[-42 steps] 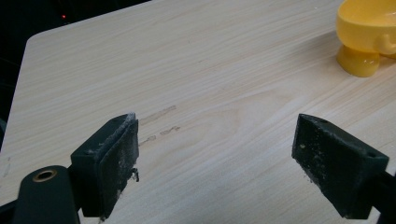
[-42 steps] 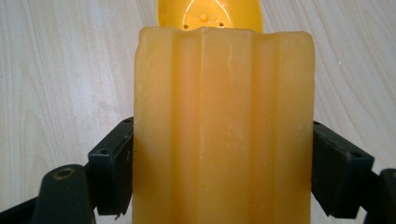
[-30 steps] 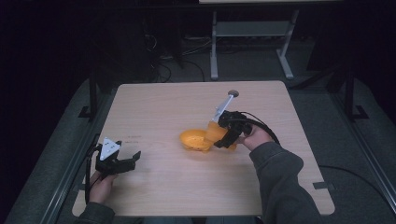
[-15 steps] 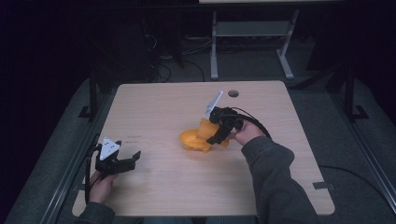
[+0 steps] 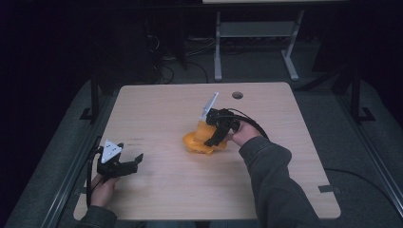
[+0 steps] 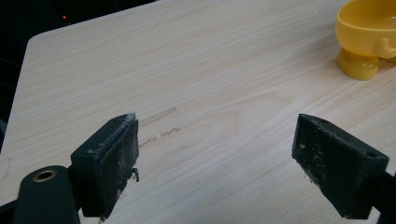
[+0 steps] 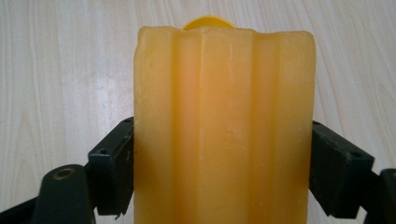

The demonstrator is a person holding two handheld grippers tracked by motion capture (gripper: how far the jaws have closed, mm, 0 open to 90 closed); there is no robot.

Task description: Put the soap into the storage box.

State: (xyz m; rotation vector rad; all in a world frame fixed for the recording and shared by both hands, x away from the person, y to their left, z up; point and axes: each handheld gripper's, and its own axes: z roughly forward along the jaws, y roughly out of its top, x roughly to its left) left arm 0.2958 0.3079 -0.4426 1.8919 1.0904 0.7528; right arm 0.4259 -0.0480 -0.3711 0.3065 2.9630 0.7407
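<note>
At the middle of the table (image 5: pixel 157 199) an orange block (image 7: pixel 224 126) is gripped by the right gripper (image 5: pixel 215 134), its two black jaws pressed flat against the block's opposite sides. In the right gripper view the block is seen as a ribbed, waxy slab whose long axis runs straight away from the camera, along the line of the jaws. Beyond its far end a sliver of a yellow rim is glimpsed. From above, the block is seen to lean against, or into, a yellow cup (image 5: pixel 195 142) just left of the gripper; whether the two are touching cannot be told.

The left gripper (image 5: pixel 119 167) is held low near the table's left front corner, well apart from the block. Its jaws are spread wide with nothing between them, only bare wood and a few faint smears. In the left gripper view the cup (image 6: pixel 369 37) is seen far off at the upper right, standing upright on a short round foot.

The block is therefore wholly in the right hand's (image 5: pixel 243 134) charge, and the cup lies directly beyond the block's tip, along the same axis. Any further move of the block toward the cup is judged to be a push or tilt along that line. The left hand (image 5: pixel 102 190) is much the farther of the two and would have to cross to the cup to steady it.
</note>
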